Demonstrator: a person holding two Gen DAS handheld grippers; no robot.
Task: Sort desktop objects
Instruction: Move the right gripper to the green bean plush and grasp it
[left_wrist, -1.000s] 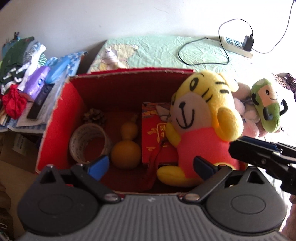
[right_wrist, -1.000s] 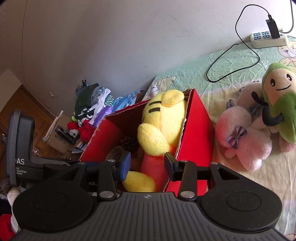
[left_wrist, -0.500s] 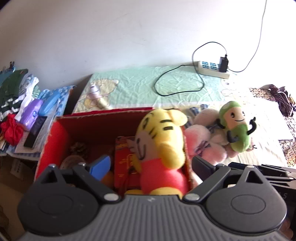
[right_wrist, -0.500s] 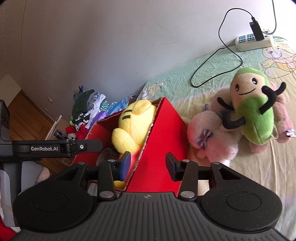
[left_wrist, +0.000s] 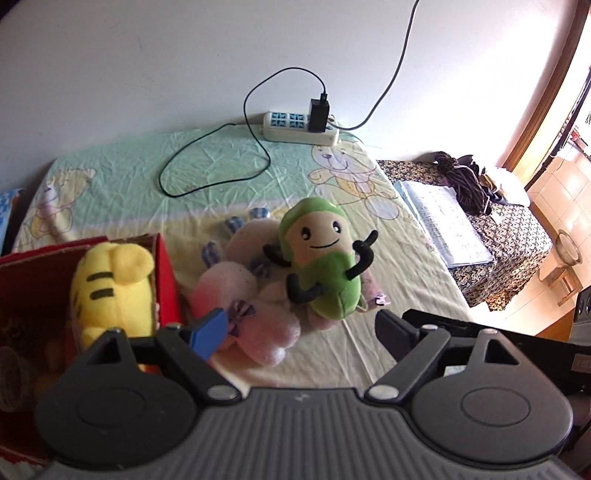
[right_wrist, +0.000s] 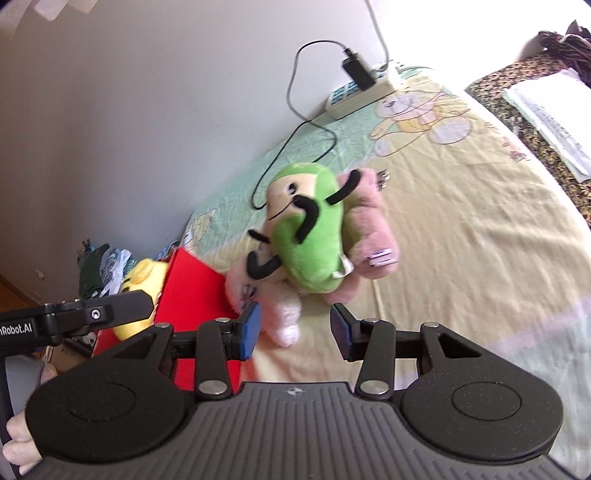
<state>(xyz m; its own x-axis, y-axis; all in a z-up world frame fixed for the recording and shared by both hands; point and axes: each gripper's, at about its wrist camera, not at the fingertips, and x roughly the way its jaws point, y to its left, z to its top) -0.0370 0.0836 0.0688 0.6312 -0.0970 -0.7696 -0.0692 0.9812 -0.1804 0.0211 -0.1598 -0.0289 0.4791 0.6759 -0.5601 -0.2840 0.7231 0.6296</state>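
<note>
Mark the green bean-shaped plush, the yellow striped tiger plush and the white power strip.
green bean-shaped plush (left_wrist: 332, 284): left wrist view, its green belly.
yellow striped tiger plush (left_wrist: 110, 291): left wrist view, back of its head.
white power strip (left_wrist: 295, 129): left wrist view, its casing.

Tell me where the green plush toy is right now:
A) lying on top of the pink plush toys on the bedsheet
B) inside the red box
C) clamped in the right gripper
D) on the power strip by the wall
A: the green plush toy rests on the pink plush toys on the bedsheet, outside the red box, and nothing sits between the pads of the right gripper.
</note>
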